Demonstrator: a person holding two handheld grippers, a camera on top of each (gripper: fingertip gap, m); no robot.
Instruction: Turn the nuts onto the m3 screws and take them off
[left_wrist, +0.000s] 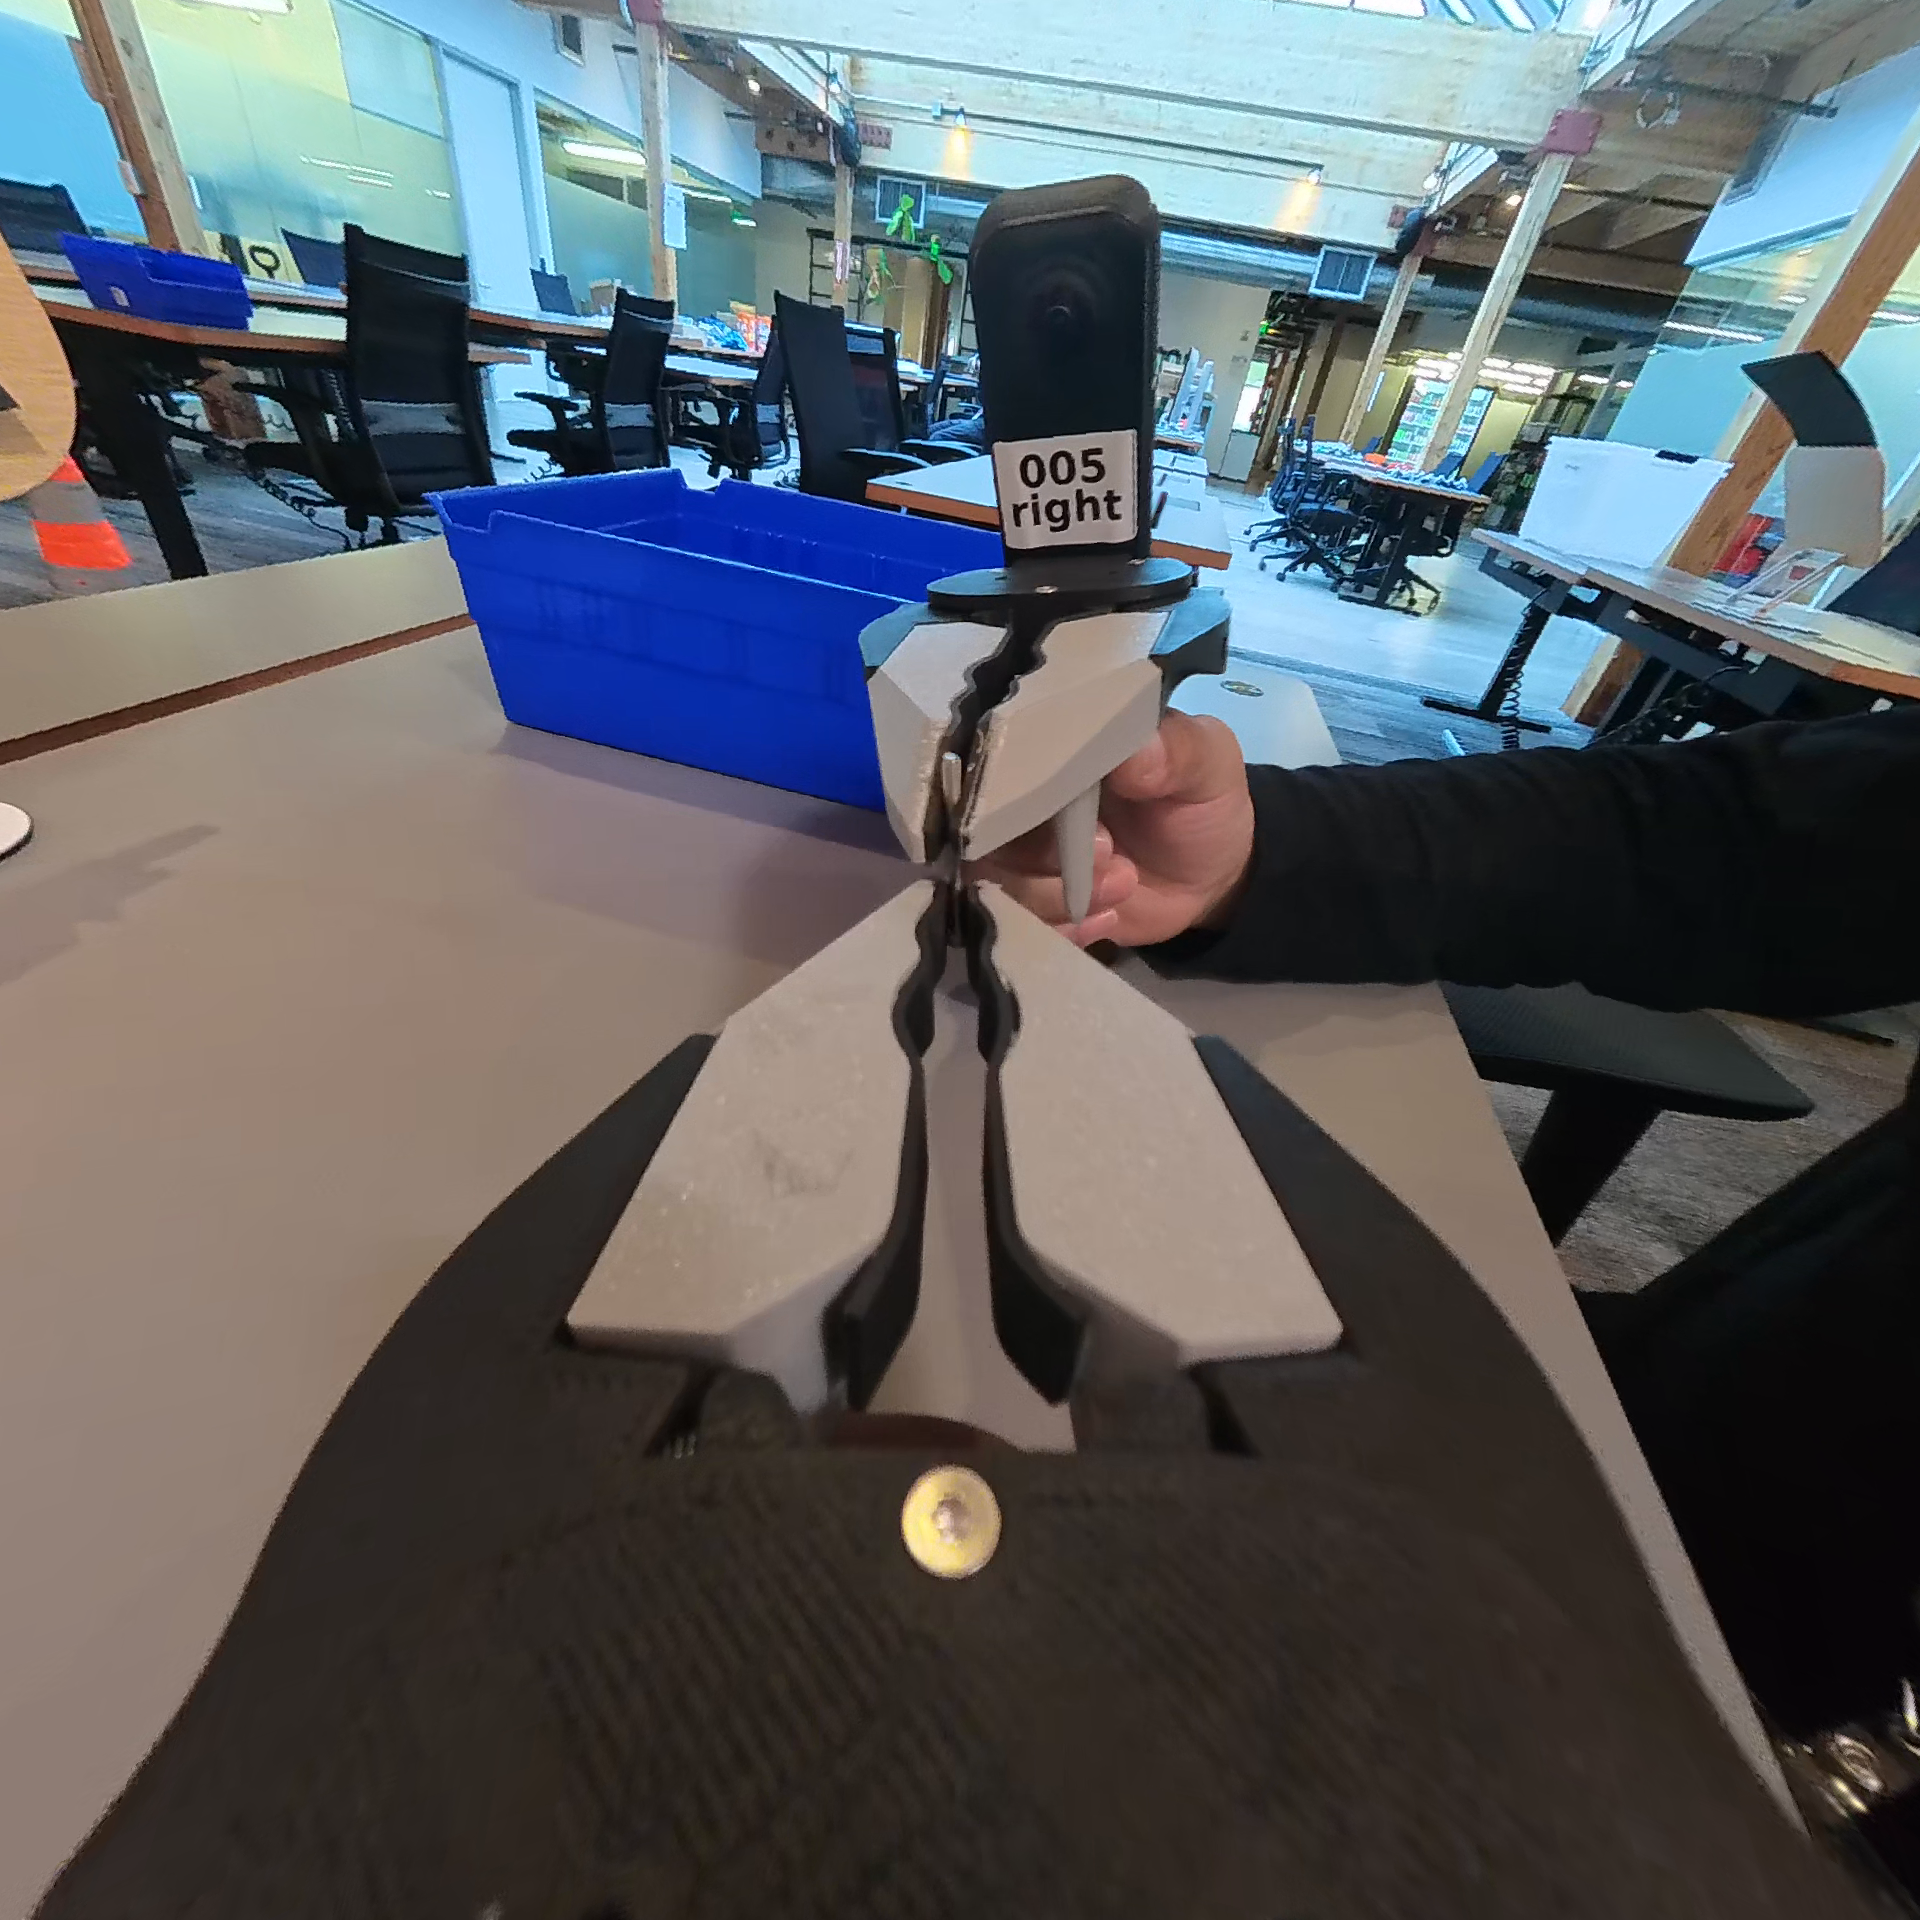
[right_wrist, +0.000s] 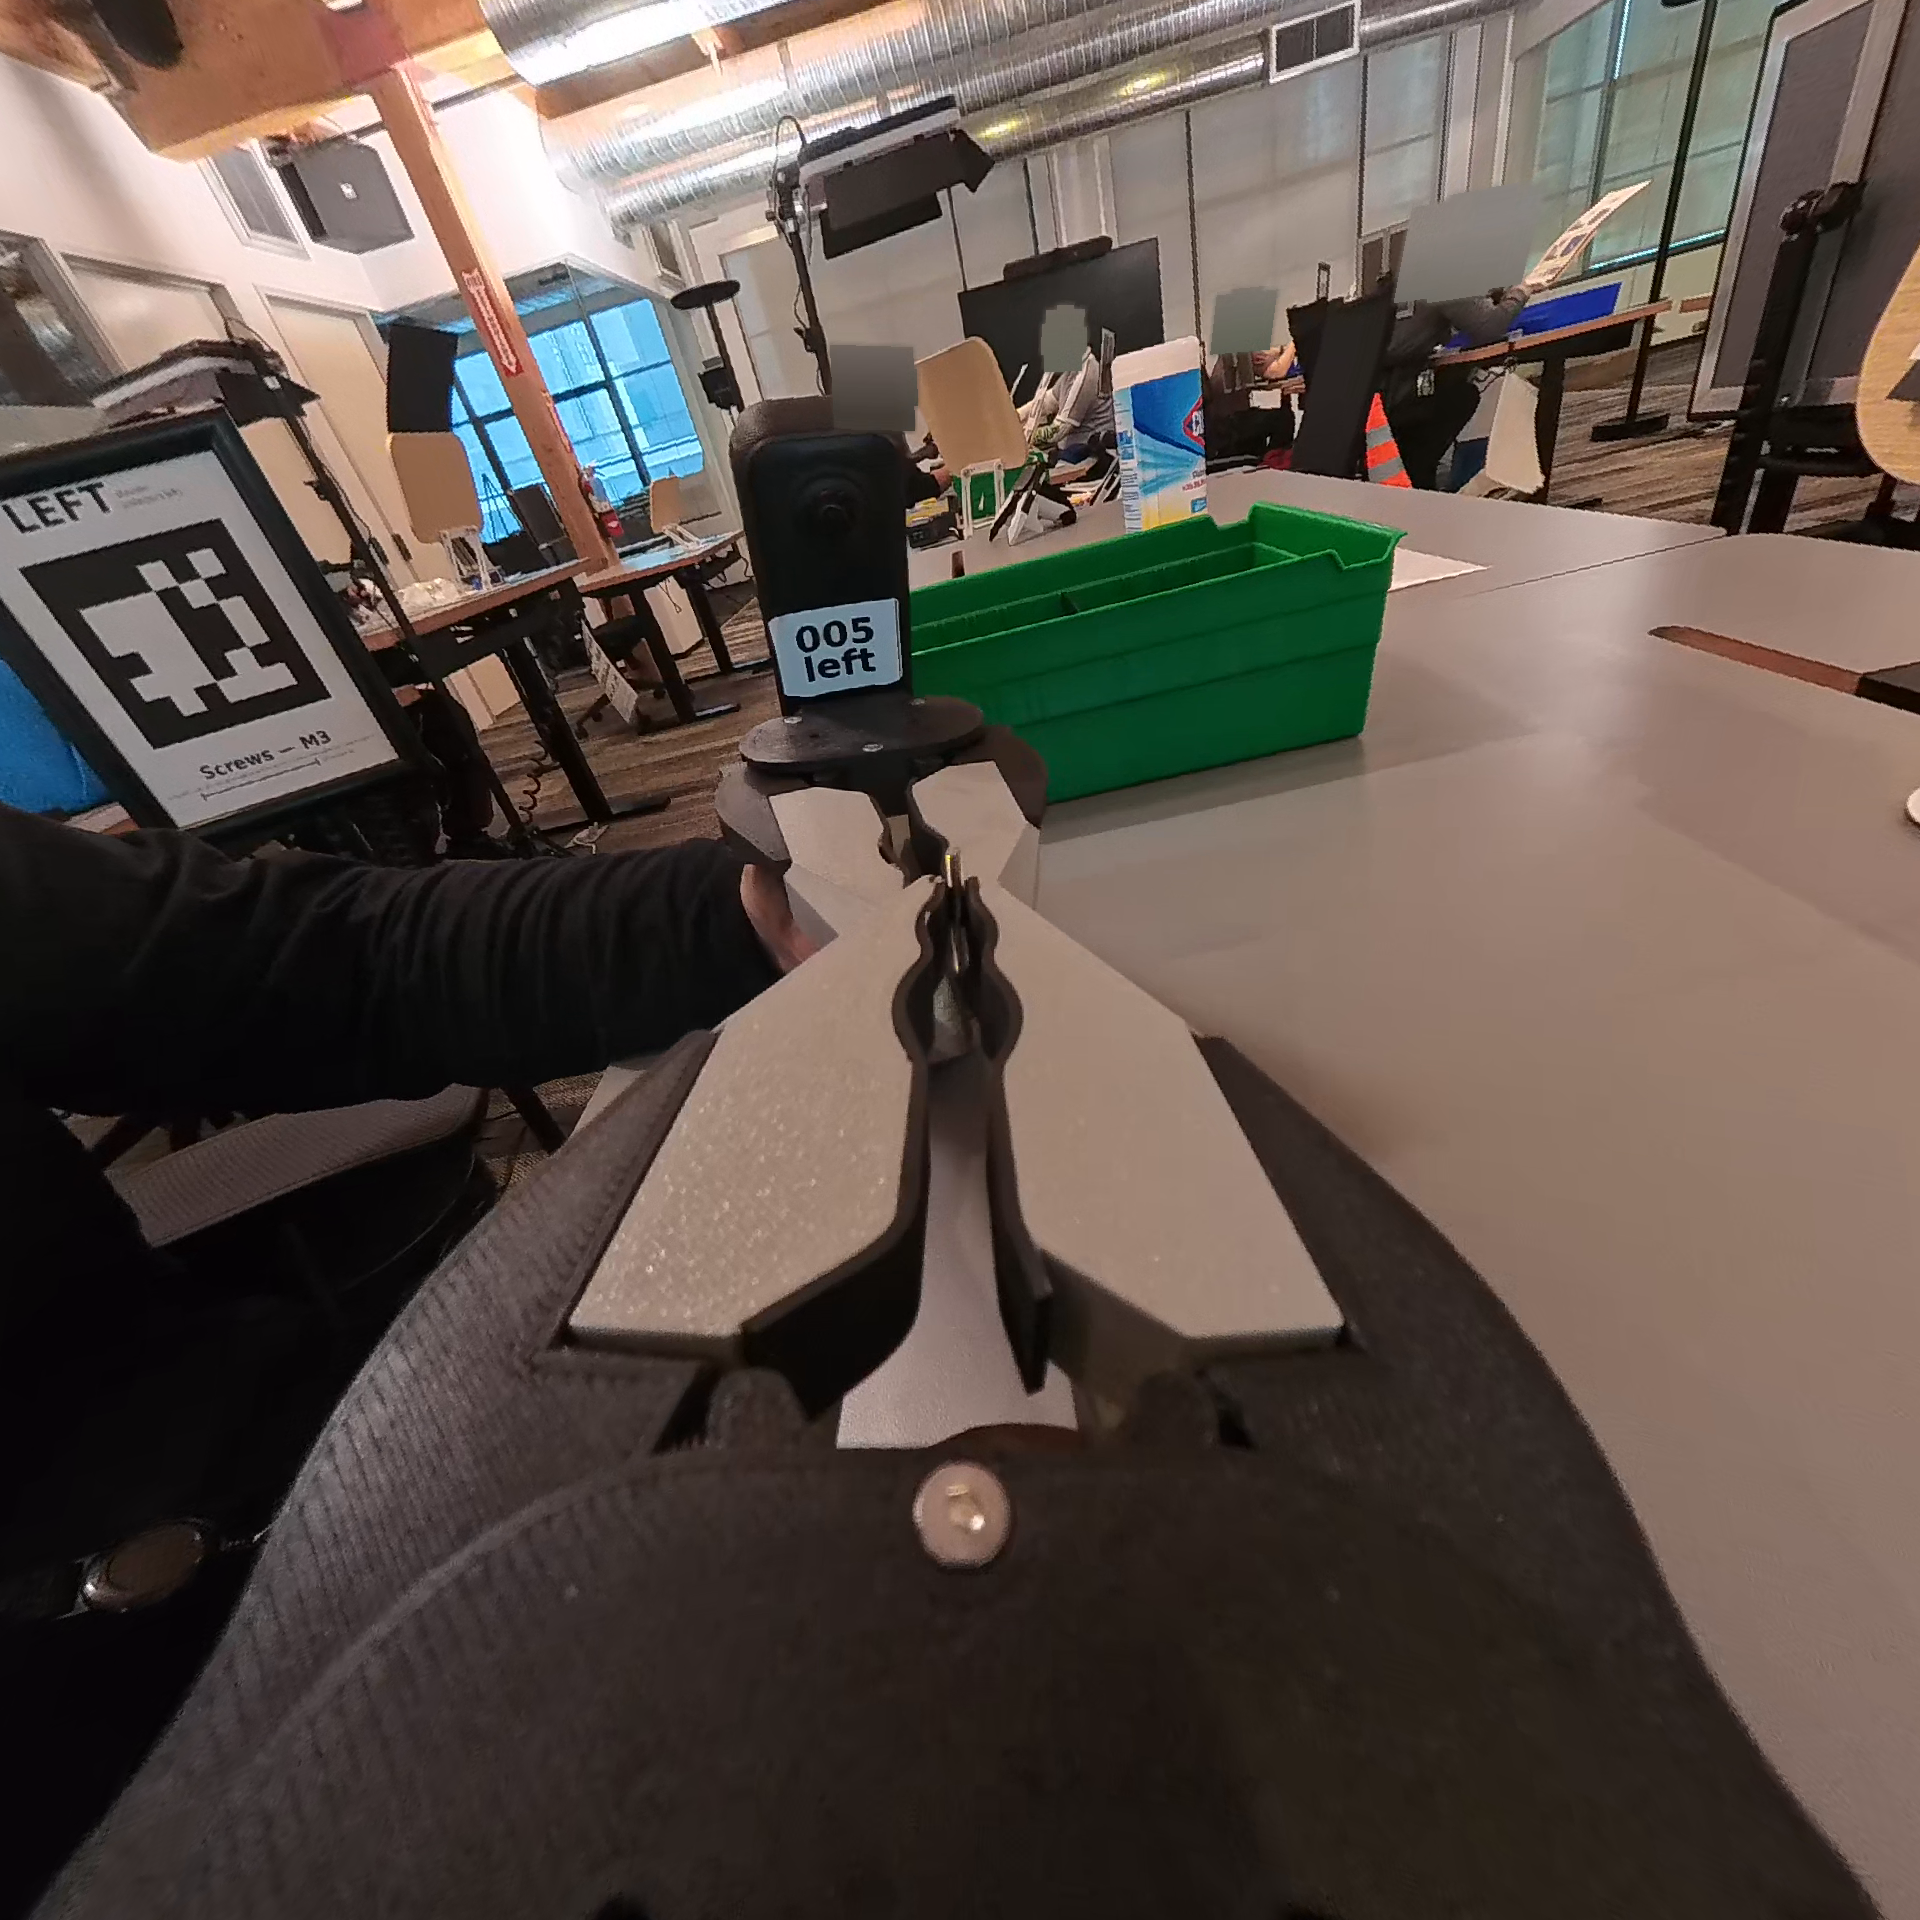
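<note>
My left gripper and right gripper meet tip to tip above the grey table. The right gripper is shut on a thin silver screw, which stands upright between its pads and also shows in the left wrist view. The left gripper's jaws are closed down at the tips on a small dark piece, taken as the nut, which is mostly hidden. In the right wrist view the left gripper sits just behind the screw, its tips hidden.
A blue bin stands on the table behind the right gripper. A green bin and a wipes canister stand behind the left gripper. A framed marker sign stands at the left. A person's hand holds the right gripper. Left and right tips are no more than a few centimetres apart.
</note>
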